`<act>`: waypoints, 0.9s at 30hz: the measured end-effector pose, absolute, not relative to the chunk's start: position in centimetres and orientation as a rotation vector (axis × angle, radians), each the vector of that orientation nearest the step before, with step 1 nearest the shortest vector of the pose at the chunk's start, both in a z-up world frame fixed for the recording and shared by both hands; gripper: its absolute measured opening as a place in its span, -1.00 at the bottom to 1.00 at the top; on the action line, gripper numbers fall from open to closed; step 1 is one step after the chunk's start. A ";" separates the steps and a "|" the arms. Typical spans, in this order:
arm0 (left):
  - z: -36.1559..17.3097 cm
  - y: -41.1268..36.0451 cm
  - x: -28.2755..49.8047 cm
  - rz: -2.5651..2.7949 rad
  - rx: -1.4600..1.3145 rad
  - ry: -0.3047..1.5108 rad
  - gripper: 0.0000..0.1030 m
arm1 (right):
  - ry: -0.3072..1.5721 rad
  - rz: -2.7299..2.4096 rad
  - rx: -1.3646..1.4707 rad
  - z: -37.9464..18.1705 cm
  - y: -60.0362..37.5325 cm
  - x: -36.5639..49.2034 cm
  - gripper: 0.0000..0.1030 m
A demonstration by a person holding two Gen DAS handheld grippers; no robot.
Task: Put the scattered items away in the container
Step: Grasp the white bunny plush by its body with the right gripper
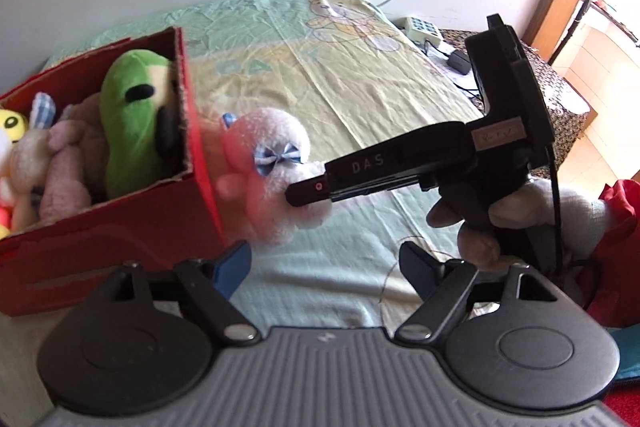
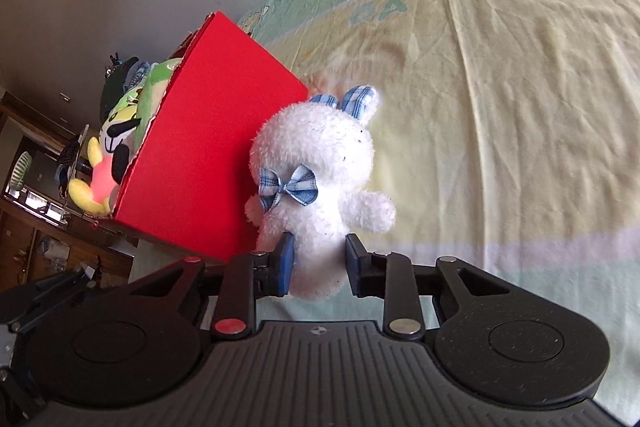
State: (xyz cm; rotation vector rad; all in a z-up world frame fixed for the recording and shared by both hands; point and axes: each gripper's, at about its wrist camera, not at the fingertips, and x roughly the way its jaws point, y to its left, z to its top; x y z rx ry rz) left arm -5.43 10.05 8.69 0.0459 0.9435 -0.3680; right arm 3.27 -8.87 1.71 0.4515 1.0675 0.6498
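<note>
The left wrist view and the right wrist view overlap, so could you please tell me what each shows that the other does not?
Only the left wrist view shows the open left gripper, the box's inside with the pink plush toy, and the right gripper from outside.

Only the right wrist view shows the right gripper squeezing the white plush rabbit, and the dark wooden cabinet.

Both show the red cardboard box, rabbit and bedsheet.

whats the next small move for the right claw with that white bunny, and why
Probably lift it straight up a little. The right claw has its pads pressed on the lower body of the white bunny, which lies on the bed sheet against the outer wall of the red box. It must clear that wall before going in with the other plush toys. The left claw is open, holding nothing.
</note>
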 end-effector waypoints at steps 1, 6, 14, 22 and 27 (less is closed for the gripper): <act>8.5 9.7 -5.3 -0.387 0.046 0.947 0.63 | 1.073 0.641 0.451 1.8 -9.7 2.6 -0.44; 6.5 8.6 -3.9 -0.463 0.024 1.007 0.68 | 1.112 0.587 0.465 1.6 -14.2 -1.0 -0.43; 4.6 6.7 -1.8 -0.539 -0.041 1.049 0.68 | 1.080 0.464 0.560 1.8 -18.6 -2.2 -0.34; 1.9 6.1 1.4 -0.485 -0.057 1.134 0.69 | 1.077 0.416 0.630 1.3 -18.0 0.6 -0.08; 1.8 5.5 1.7 -0.473 -0.033 1.120 0.70 | 1.119 0.466 0.669 0.4 -16.7 2.2 0.09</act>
